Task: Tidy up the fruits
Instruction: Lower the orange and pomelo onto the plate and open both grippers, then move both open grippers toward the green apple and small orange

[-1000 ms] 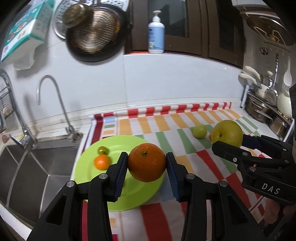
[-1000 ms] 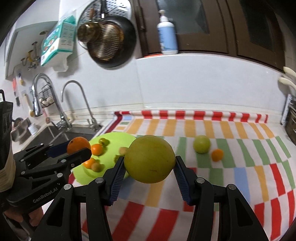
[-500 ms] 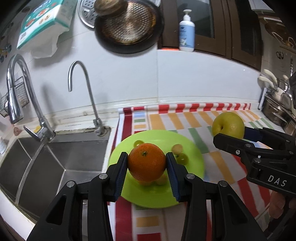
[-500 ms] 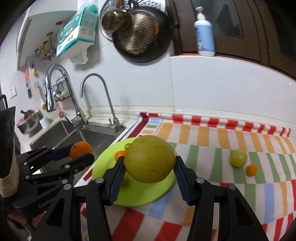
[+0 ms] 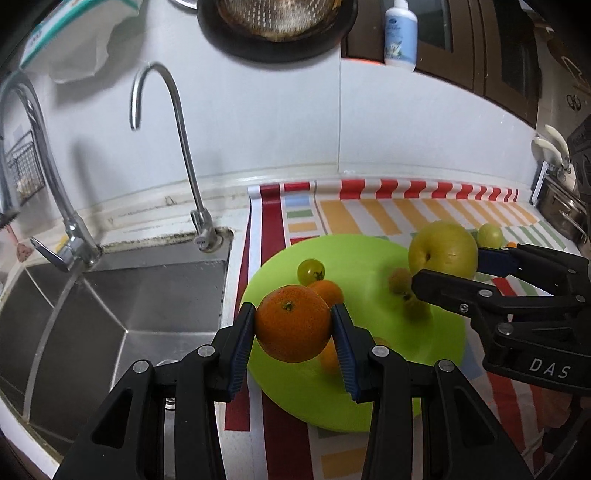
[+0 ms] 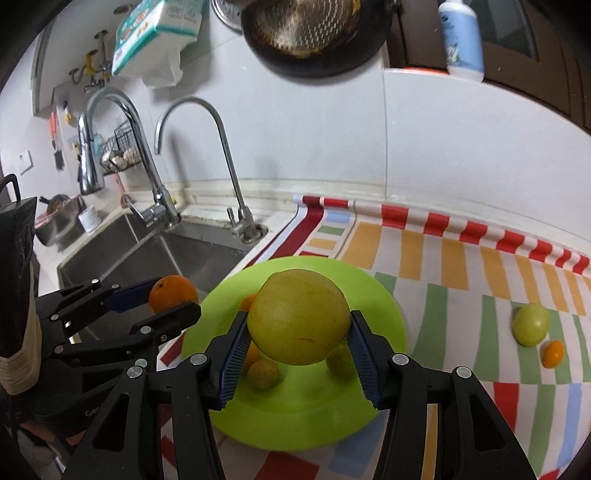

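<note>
My left gripper (image 5: 293,345) is shut on a large orange (image 5: 293,323), held above the left edge of a lime-green plate (image 5: 369,406). My right gripper (image 6: 299,360) is shut on a big yellow-green pear-like fruit (image 6: 299,319) over the same plate (image 6: 314,417). Small fruits lie on the plate: a green one (image 5: 311,271), a small orange one (image 5: 328,290) and others partly hidden behind the held fruits. In the right wrist view the left gripper (image 6: 173,306) shows at the left with its orange (image 6: 171,293). A green fruit (image 6: 532,324) and a tiny orange one (image 6: 553,353) lie on the striped cloth to the right.
A steel sink (image 5: 110,295) with two taps (image 5: 177,110) lies just left of the plate. The striped cloth (image 6: 461,266) covers the counter. A pan (image 6: 314,37) and a soap bottle (image 5: 400,33) hang or stand on the wall above. Pots (image 5: 565,210) stand at far right.
Both grippers moved left and lower with their fruits, from over the cloth to over the green plate beside the sink. The grips have not changed.
</note>
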